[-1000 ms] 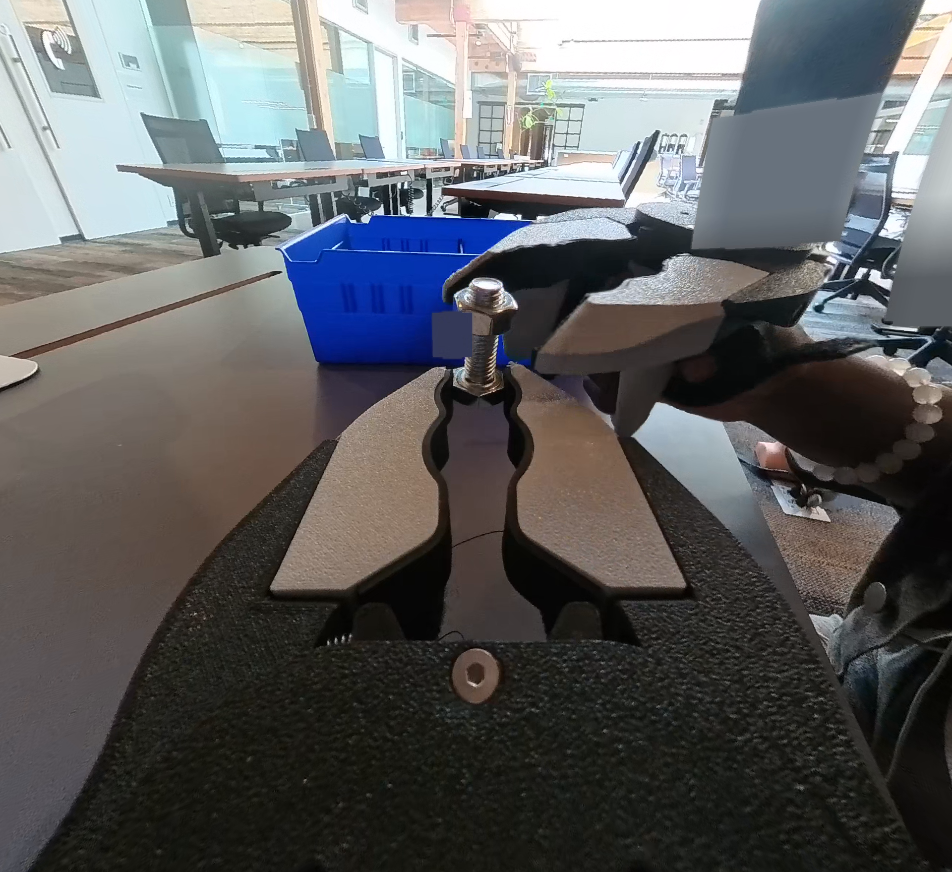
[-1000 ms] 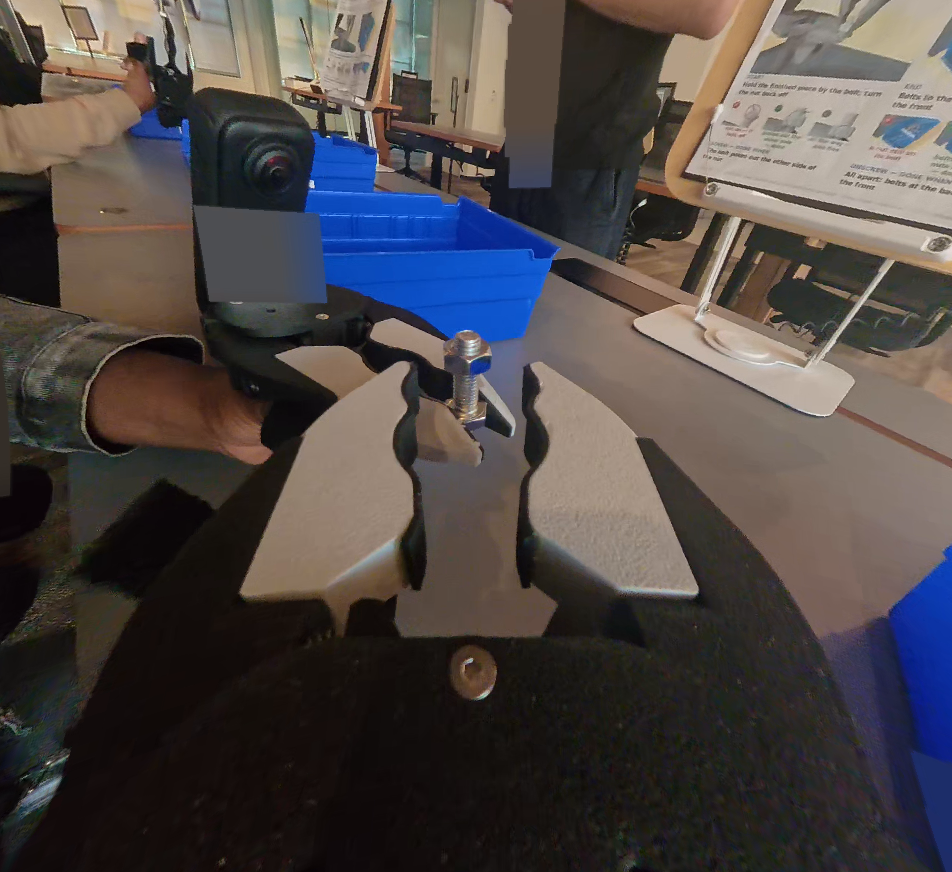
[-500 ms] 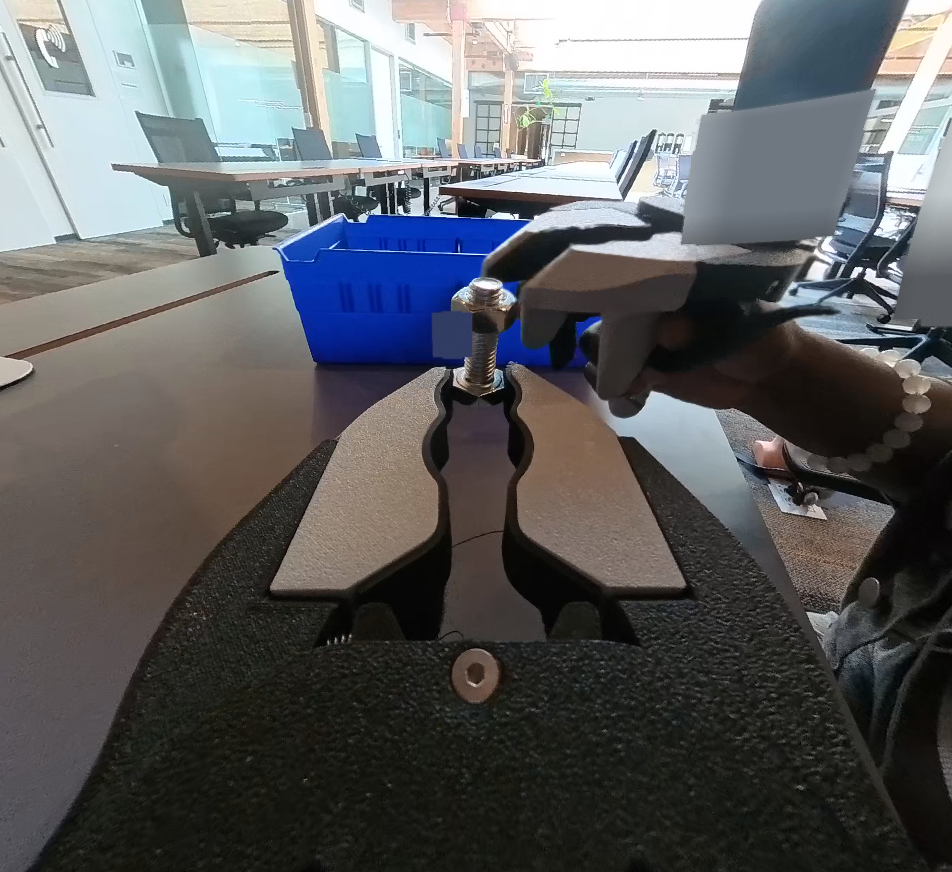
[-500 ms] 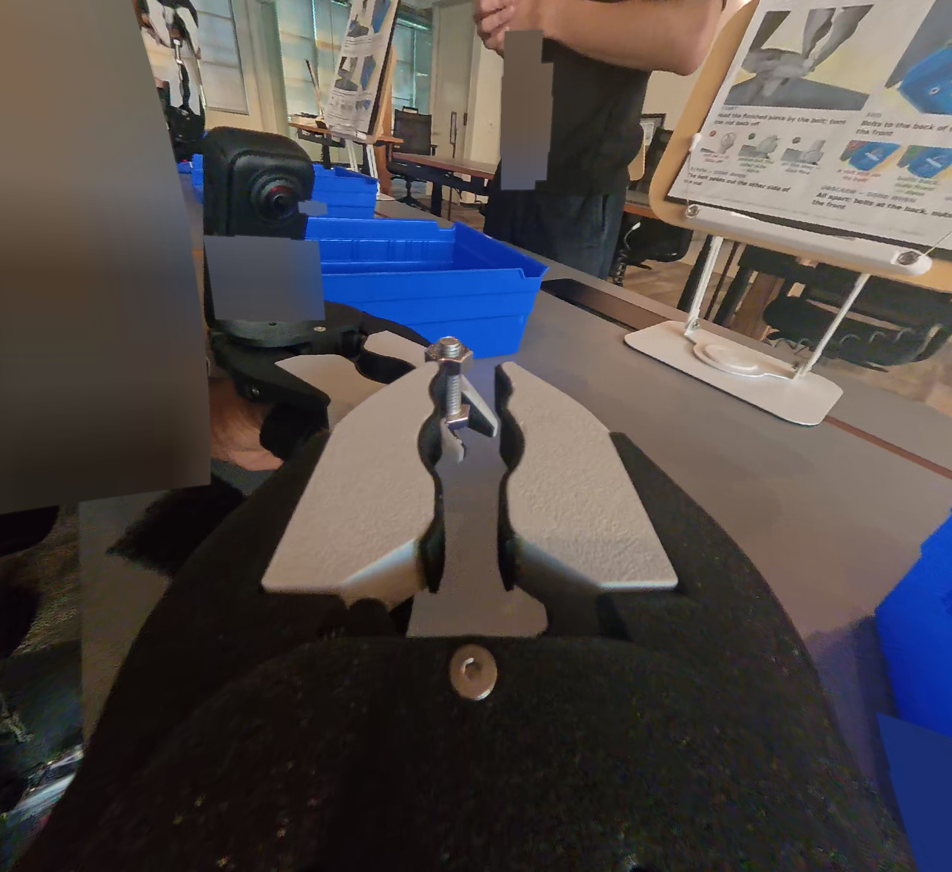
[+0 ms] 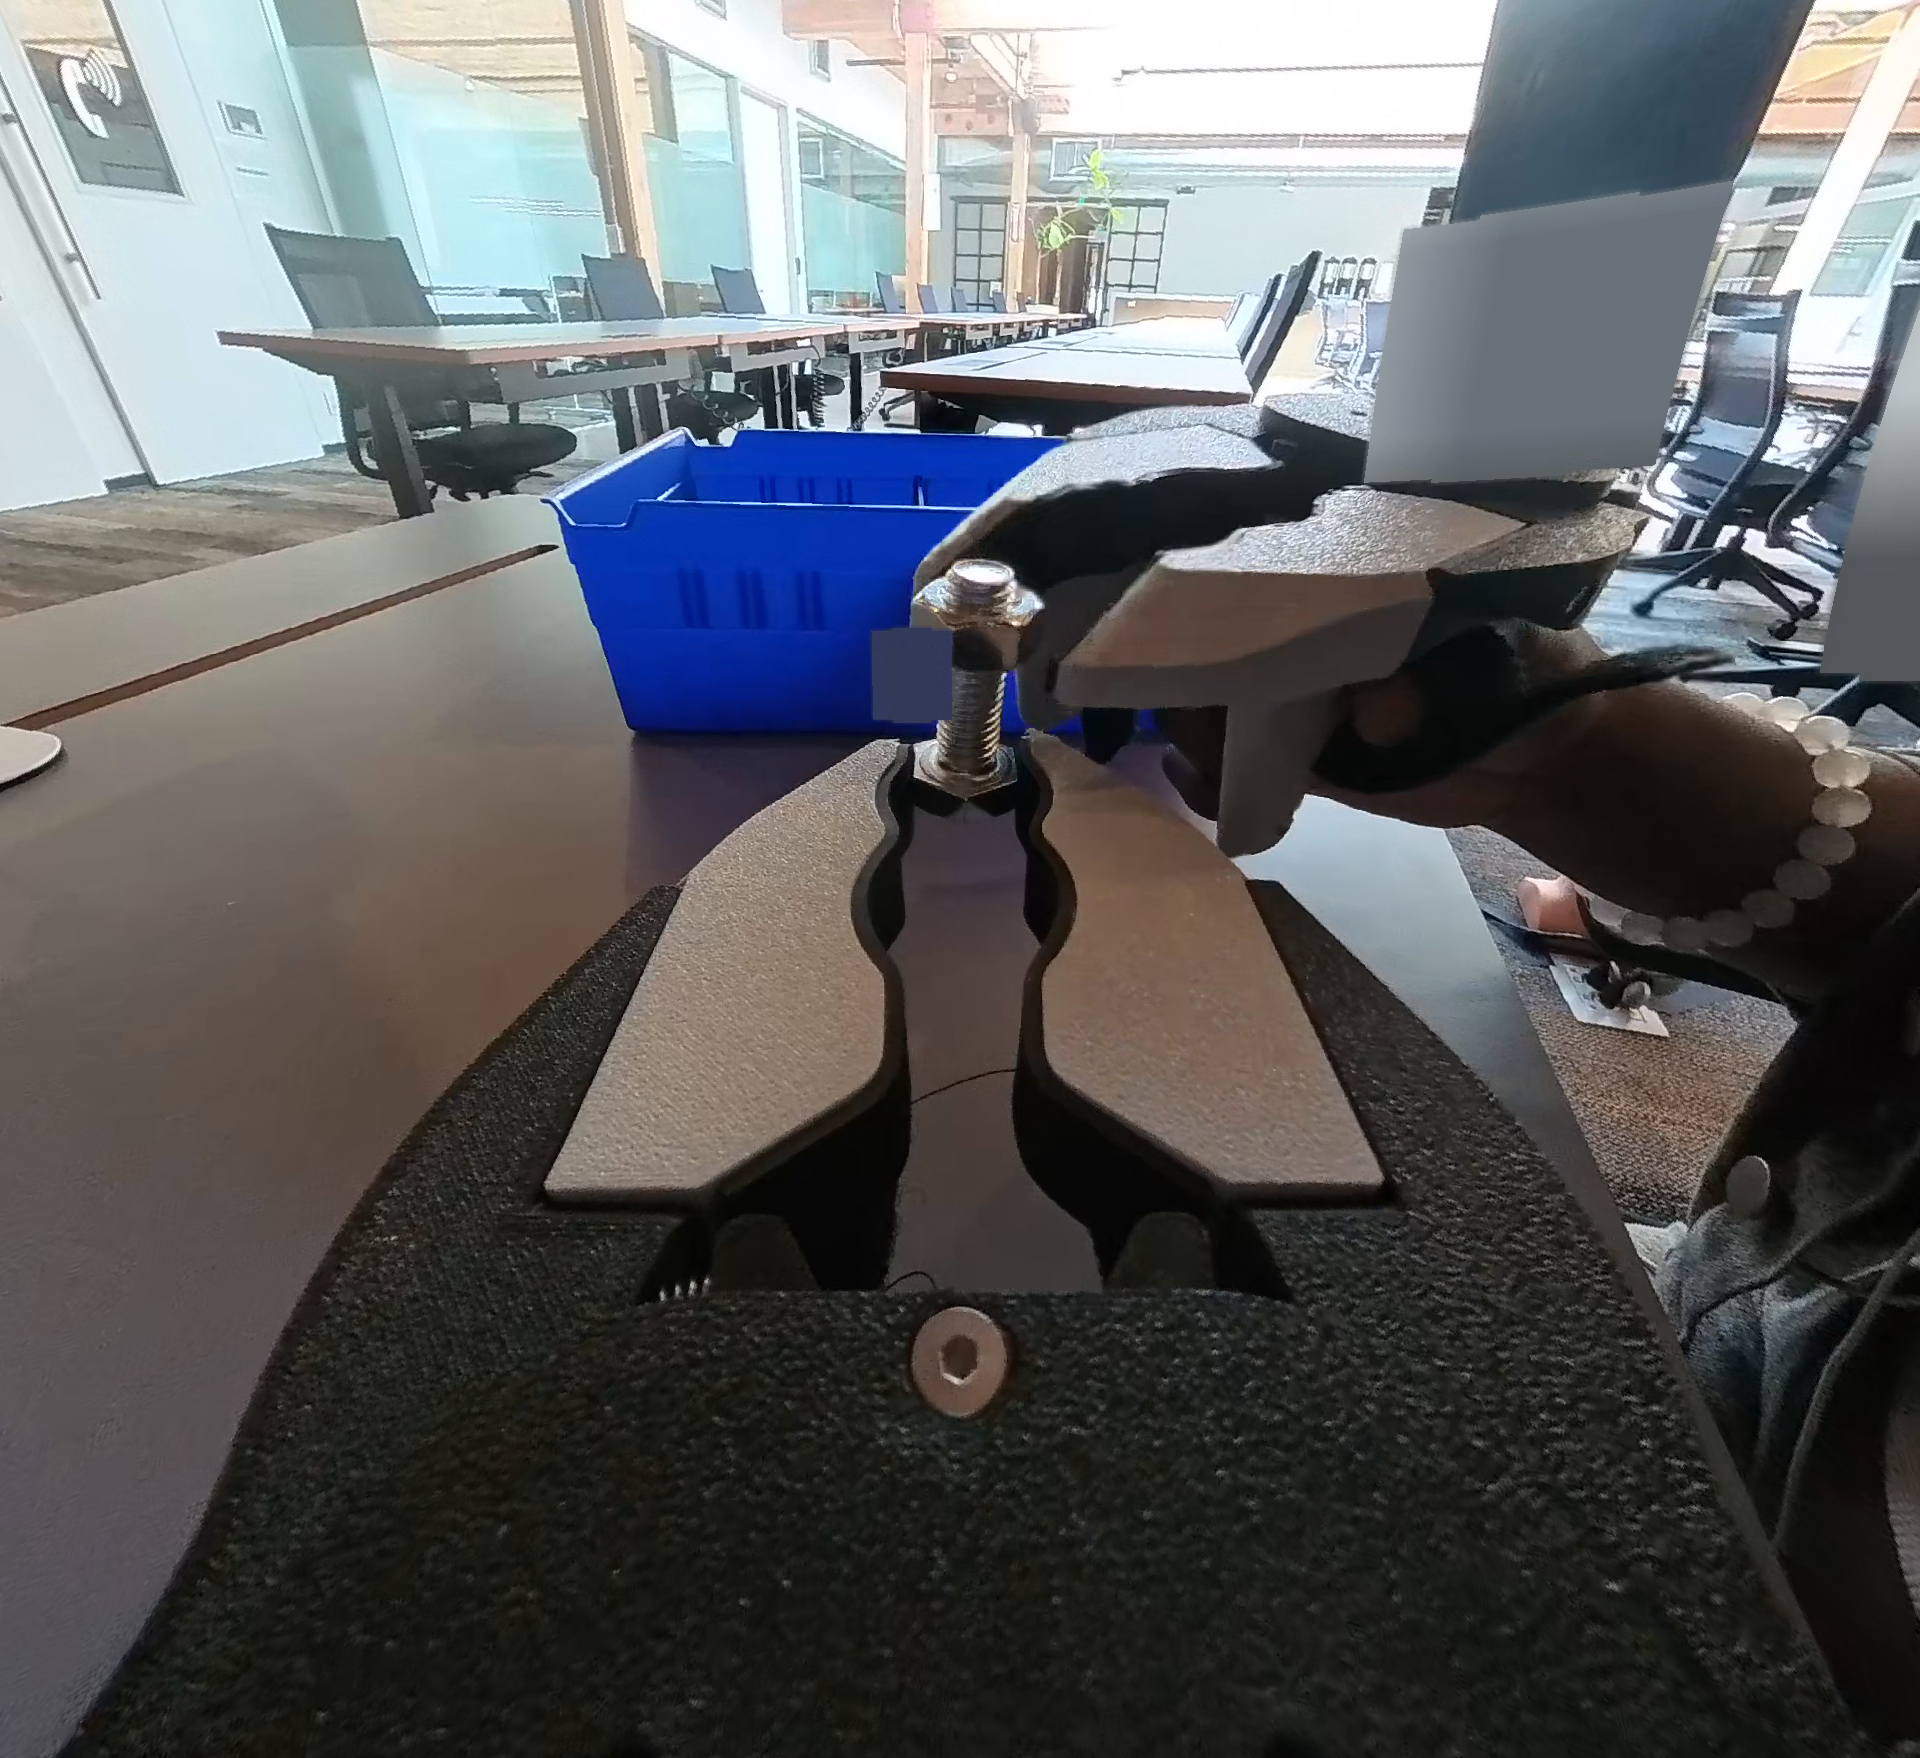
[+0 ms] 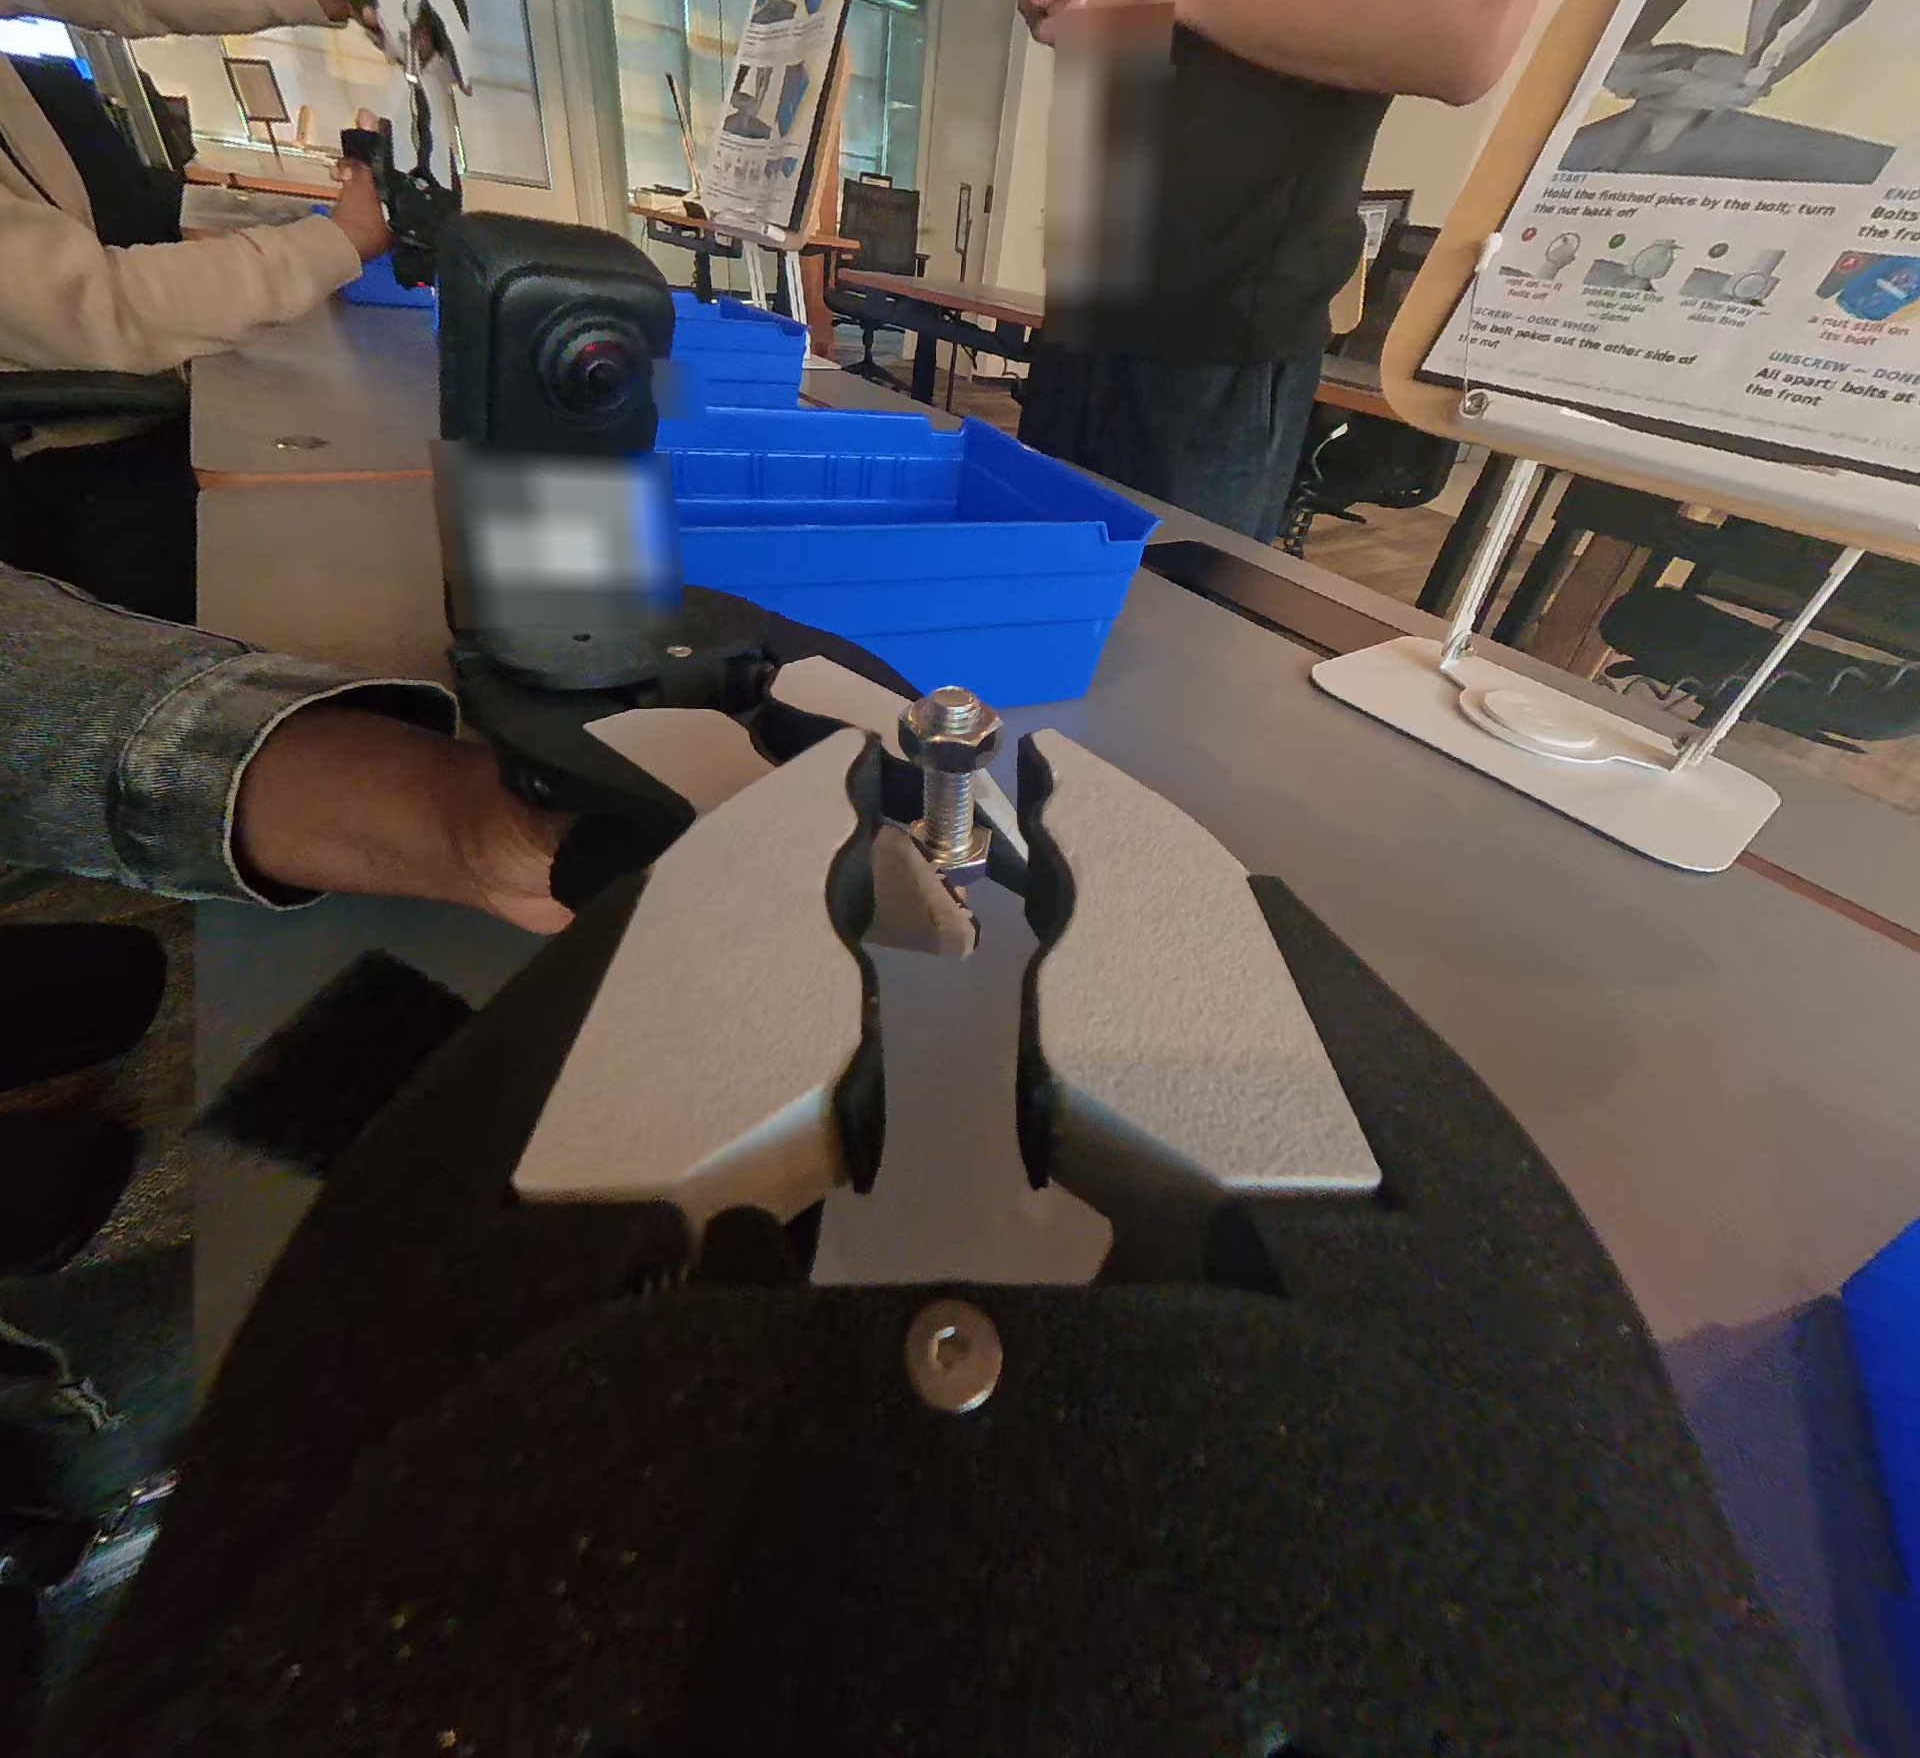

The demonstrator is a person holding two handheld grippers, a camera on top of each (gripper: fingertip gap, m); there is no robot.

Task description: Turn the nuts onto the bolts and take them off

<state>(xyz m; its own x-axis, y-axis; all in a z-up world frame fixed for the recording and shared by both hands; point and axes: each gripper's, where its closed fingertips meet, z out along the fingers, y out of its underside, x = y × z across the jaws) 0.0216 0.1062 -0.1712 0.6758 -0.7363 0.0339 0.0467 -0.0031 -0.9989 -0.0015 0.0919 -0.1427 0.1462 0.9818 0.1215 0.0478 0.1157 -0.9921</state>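
here left claw (image 5: 961,778) pinches upright bolt (image 5: 968,695); right claw (image 6: 948,752) flanks nut (image 6: 949,729).

The bolt's (image 5: 968,713) head is buried between the left gripper's (image 5: 966,778) tips (at twelve o'clock), underside unseen.

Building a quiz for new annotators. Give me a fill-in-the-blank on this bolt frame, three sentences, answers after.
1. The left gripper is shut on the hex head at the ____ end of the bolt.
2. The nut sits near the ____ end of the upright bolt.
3. The right gripper has its fingers on either side of the nut, with its jaws ____.

Missing words: bottom; top; open
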